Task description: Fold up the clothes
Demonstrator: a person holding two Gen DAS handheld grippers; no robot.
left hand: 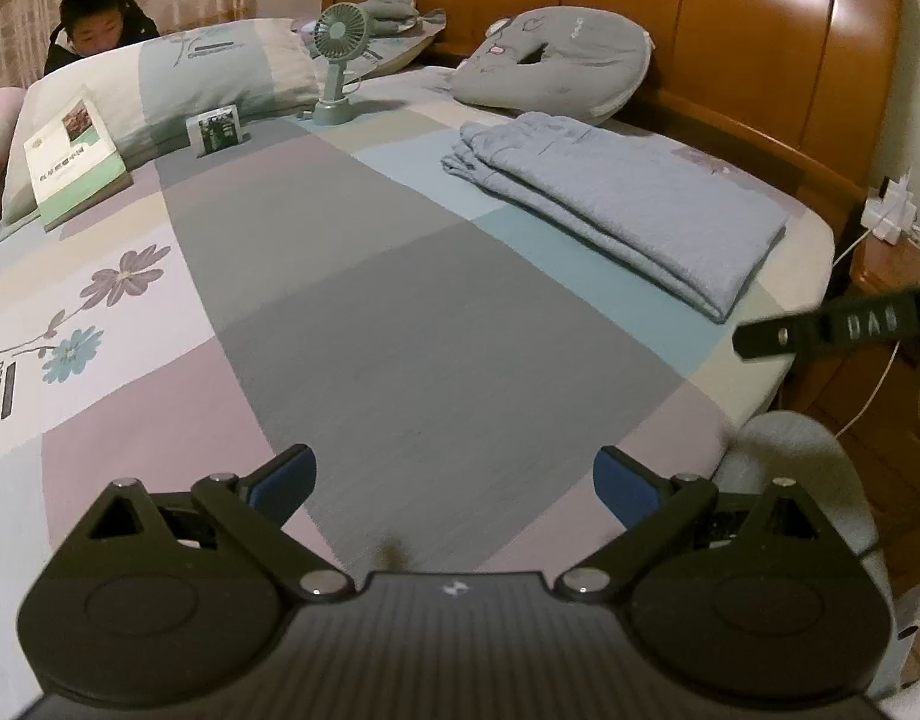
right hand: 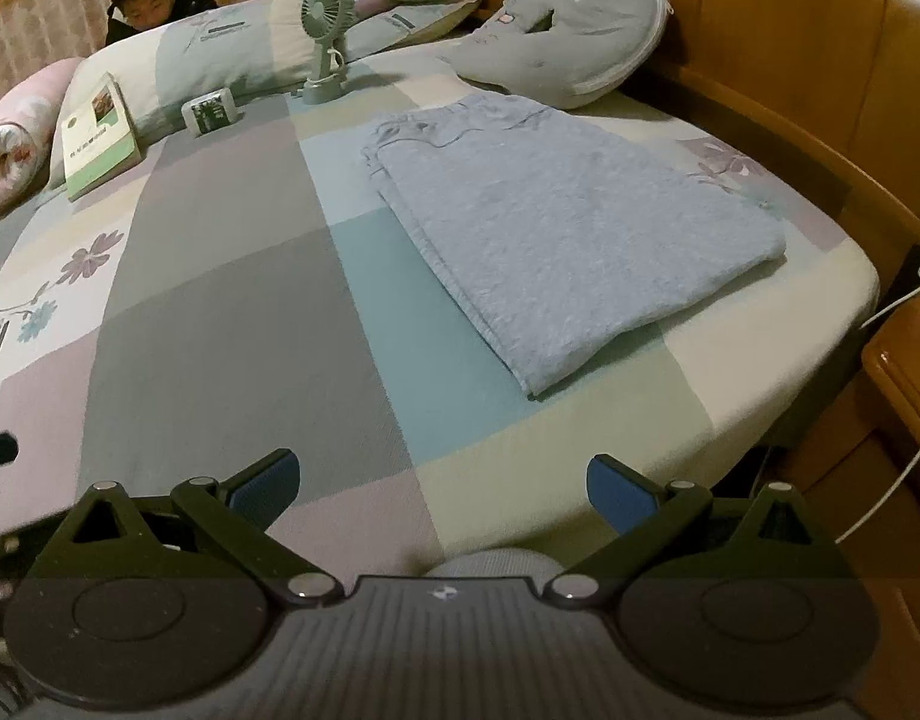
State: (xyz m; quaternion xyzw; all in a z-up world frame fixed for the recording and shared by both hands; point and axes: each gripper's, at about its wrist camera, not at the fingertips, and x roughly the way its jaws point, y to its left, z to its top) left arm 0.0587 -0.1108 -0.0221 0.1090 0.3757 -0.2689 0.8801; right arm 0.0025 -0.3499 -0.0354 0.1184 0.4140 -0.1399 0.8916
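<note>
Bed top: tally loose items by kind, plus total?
Folded blue garment: 1
Grey cushion: 1
Patchwork pillows: 2
Desk fan: 1
Book: 1
Small photo card: 1
Pink rolled quilt: 1
Total: 8

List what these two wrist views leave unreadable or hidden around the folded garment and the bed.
- Folded blue garment: its type and layer count; the folds hide the inside in both views.
- Book cover text: too small and blurred.
- Small card by the fan: print too small.
- Right gripper in the left wrist view: cut off by the frame edge, only one black part shows.
- Bedside cabinet: cropped by the edge.
</note>
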